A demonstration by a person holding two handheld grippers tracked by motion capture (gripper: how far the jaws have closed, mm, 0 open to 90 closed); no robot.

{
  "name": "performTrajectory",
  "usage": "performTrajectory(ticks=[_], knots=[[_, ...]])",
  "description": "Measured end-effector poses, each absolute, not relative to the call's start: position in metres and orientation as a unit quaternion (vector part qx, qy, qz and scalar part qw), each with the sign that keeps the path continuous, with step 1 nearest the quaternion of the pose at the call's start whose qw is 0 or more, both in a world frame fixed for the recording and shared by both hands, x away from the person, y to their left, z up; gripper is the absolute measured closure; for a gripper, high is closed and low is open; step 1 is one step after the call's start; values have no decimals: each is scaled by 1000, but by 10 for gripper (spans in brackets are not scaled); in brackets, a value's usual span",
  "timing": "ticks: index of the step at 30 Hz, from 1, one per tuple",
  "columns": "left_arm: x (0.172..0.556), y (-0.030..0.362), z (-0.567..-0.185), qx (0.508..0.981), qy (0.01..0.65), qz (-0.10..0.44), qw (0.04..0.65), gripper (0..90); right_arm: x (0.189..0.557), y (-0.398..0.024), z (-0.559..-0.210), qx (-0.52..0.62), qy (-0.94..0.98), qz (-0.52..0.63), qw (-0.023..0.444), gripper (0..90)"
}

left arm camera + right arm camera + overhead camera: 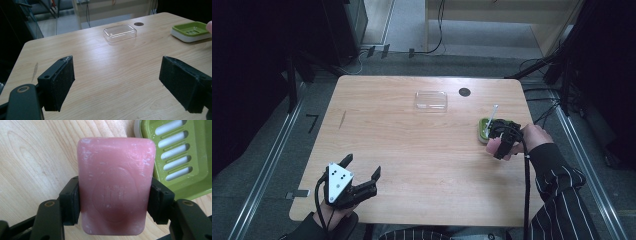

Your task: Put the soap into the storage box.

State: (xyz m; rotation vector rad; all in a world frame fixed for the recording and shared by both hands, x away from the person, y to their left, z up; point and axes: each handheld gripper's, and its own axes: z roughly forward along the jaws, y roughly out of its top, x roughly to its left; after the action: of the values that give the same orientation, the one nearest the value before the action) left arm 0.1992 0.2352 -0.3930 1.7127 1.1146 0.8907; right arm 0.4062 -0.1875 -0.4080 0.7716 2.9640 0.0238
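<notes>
- Right gripper view: right gripper (116, 195) clamps the pink soap bar (115, 182) above the table (37, 157), just beside the green soap dish (180, 157).
- Left gripper (362, 174) rests wide open, holding nothing, at the table's near edge.

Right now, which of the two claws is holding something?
The right claw: its jaws clamp the long sides of a pink soap bar beside the green soap dish. The left claw stands open above bare table.

soap (115, 185): pink bar, embossed | clamped by its long sides | above table, just beside green dish (180, 157)
</notes>
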Motion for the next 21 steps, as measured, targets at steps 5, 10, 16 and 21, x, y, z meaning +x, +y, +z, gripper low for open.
performTrajectory(ticks=[5,10,16,21], knots=[[199,236,-393,689,450,360,440,134,409,-189,-407,244,969,4,40,387],[198,237,-393,688,451,360,440,134,412,-190,-405,243,969,6,42,386],[198,237,-393,688,451,360,440,134,414,-191,-402,238,970,9,45,387],[198,236,-393,688,451,360,439,134,417,-193,-401,236,971,11,46,387]])
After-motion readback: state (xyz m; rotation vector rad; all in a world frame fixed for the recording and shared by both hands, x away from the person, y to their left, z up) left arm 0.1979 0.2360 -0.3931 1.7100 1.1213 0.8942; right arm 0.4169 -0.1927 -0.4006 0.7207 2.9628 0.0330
